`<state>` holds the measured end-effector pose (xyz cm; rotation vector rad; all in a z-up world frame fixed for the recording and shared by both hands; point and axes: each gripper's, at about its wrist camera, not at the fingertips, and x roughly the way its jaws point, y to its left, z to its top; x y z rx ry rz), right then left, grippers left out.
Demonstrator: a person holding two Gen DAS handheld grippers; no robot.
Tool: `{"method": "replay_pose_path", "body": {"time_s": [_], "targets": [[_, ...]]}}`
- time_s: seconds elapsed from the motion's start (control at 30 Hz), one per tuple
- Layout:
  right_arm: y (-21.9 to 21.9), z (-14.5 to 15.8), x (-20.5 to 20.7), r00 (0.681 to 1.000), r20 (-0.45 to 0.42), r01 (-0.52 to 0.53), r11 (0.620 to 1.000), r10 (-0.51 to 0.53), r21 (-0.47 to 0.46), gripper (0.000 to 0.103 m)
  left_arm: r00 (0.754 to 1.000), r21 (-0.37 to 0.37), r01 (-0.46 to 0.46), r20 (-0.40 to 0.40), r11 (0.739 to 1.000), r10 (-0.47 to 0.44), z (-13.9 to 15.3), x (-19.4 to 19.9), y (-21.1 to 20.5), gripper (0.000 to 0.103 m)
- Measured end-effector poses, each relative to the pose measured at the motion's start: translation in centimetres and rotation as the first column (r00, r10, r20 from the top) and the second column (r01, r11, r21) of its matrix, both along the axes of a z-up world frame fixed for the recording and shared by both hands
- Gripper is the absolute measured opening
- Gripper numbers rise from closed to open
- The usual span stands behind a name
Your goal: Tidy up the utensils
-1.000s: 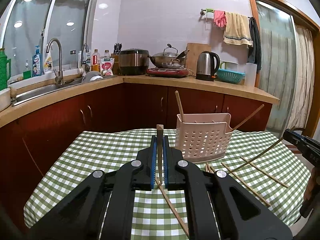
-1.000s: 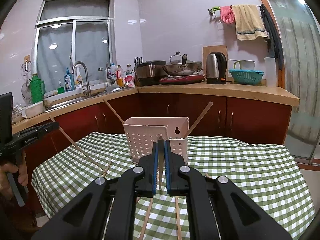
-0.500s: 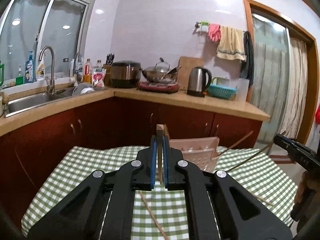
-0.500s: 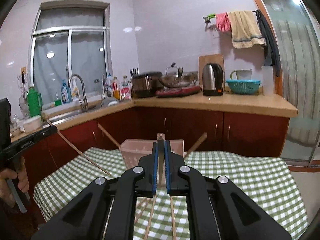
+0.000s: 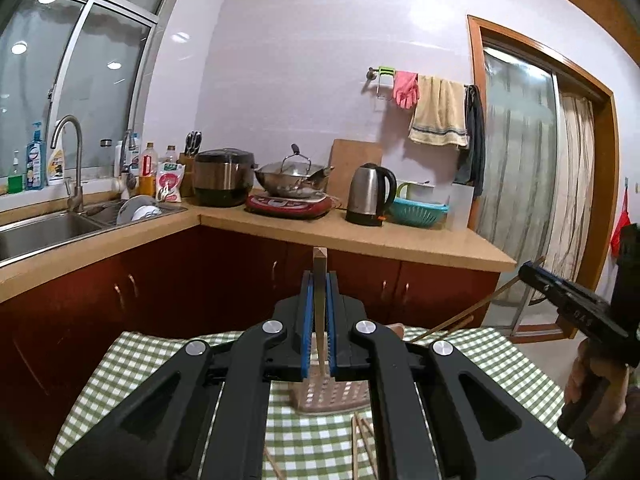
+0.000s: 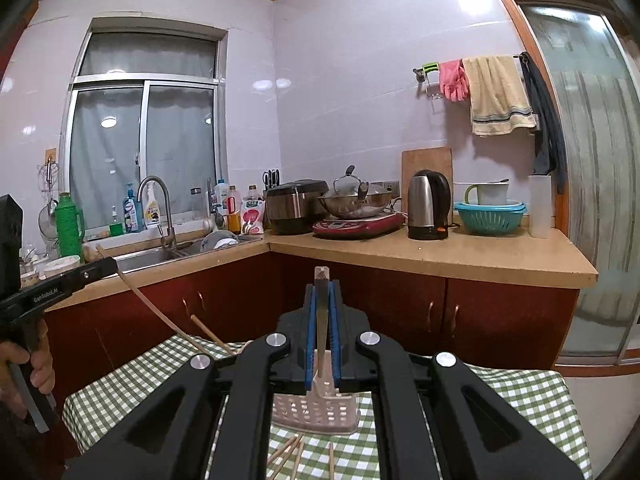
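Kitchen cabinets and a long counter frame a table (image 5: 132, 364) under a green checked cloth, where a pink slotted basket (image 6: 316, 410) stands as the place for the chopsticks. Each hand carries one: the left gripper (image 5: 319, 320) is clamped on a chopstick (image 5: 319, 276) that stands up between its blue pads, and the right gripper (image 6: 322, 328) is clamped on a second chopstick (image 6: 322, 296) the same way. Both are raised above the basket, probably so the lower tips can clear its rim and drop in. The right-wrist view shows the left gripper's stick slanting down toward the basket, beside another stick already leaning inside. More loose chopsticks (image 6: 290, 454) lie on the cloth just in front of the basket, so the job looks partly done. Behind, a kettle (image 5: 370, 194), a wok (image 5: 294, 178) and a sink (image 5: 44, 230) sit well apart from the work.
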<state>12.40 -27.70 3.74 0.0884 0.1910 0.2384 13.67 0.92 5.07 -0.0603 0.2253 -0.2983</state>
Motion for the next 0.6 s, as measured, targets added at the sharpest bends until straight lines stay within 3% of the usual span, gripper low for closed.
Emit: {"method": "replay_pose_path", "body": {"time_s": [0.3, 0.6], "targets": [[-0.3, -0.2, 2.4, 1.0, -0.017, 0.001, 1.0, -0.001, -0.005, 0.007, 1.0, -0.003, 0.007, 0.02, 1.0, -0.007, 0.7, 2.8, -1.1, 0.006], [-0.3, -2.6, 5.6, 0.996, -0.095, -0.002, 1.0, 0.002, 0.002, 0.007, 0.998, 0.001, -0.004, -0.066, 1.0, 0.004, -2.6, 7.3, -1.6, 0.006]]}}
